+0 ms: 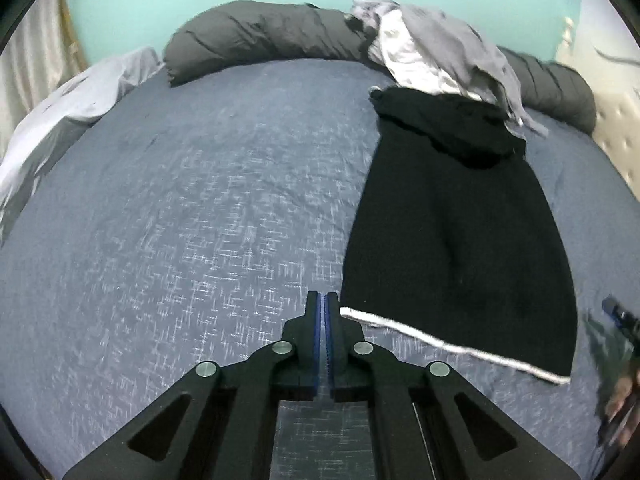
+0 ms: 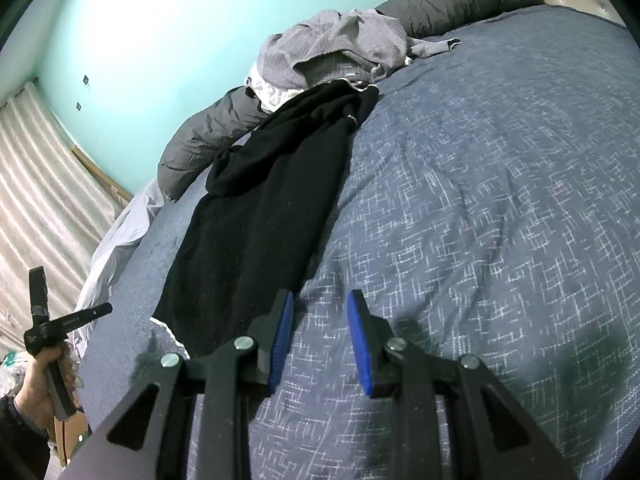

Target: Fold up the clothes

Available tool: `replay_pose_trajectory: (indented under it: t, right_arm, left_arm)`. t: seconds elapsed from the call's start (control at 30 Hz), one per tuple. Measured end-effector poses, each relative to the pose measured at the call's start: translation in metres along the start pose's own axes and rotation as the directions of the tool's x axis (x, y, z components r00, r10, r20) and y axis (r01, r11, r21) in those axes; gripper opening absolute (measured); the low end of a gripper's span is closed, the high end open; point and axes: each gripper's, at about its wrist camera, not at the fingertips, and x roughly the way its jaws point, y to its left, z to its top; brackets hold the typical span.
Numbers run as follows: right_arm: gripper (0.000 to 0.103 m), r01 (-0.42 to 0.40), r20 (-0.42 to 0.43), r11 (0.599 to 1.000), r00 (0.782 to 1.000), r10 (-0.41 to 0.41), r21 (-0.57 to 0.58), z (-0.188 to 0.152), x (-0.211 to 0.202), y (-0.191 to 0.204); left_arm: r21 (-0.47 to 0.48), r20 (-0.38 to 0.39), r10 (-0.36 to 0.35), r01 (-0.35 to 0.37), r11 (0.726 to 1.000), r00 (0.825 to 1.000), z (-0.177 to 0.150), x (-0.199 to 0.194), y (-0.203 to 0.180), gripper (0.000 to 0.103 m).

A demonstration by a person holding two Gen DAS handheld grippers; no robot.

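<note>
Nearest in the left wrist view, the left gripper (image 1: 323,300) is seen clenched, its blue pads all but meeting with nothing between them, poised over the bed (image 1: 180,200) just left of the near left corner of the black garment (image 1: 460,220). That garment is laid out long and narrow on the right part of the bed, its white-trimmed hem (image 1: 452,346) nearest and its bunched top at the far end, tucked against a heap of grey clothes (image 1: 436,48).

From the right wrist view, the right gripper (image 2: 320,320) is seen released, its jaws apart and empty, with the left pad at the garment's near right edge (image 2: 256,240). The hem (image 2: 170,330) shows only as a sliver.

The knit is judged soft, light and limp, prone to sag and drag. Hold is best taken at the two hem corners, pinching the trimmed edge.
</note>
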Motion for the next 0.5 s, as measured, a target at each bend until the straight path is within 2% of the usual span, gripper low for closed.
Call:
replay_pose_trajectory:
  t: [0.03, 0.07, 0.1, 0.13, 0.33, 0.5]
  right_arm:
    - [0.028, -0.001, 0.000, 1.000, 1.000, 0.001, 0.001, 0.000, 0.000, 0.000]
    - [0.028, -0.002, -0.002, 1.000, 1.000, 0.002, 0.001, 0.000, 0.001, 0.000]
    - [0.028, -0.002, -0.003, 1.000, 1.000, 0.002, 0.000, 0.000, 0.001, 0.000]
    - [0.028, -0.003, -0.006, 1.000, 1.000, 0.003, -0.002, 0.000, 0.002, 0.001]
    - [0.028, 0.000, -0.008, 1.000, 1.000, 0.000, 0.006, 0.001, 0.003, -0.003]
    - [0.028, -0.004, -0.011, 1.000, 1.000, 0.004, 0.018, 0.003, 0.004, -0.007]
  left_arm:
    - [0.016, 0.002, -0.014, 0.014, 1.000, 1.000, 0.002, 0.001, -0.006, 0.020]
    - [0.034, 0.001, -0.031, 0.031, 0.999, 1.000, 0.005, 0.003, -0.013, 0.037]
    - [0.050, -0.005, -0.054, 0.054, 0.997, 0.999, 0.008, 0.007, -0.022, 0.049]
    - [0.065, -0.014, -0.079, 0.079, 0.995, 0.997, 0.010, 0.012, -0.031, 0.052]
    - [0.171, -0.069, -0.136, 0.146, 0.974, 0.988, 0.020, 0.056, -0.097, 0.055]
    - [0.174, -0.119, -0.140, 0.159, 0.972, 0.983, 0.027, 0.089, -0.123, 0.056]
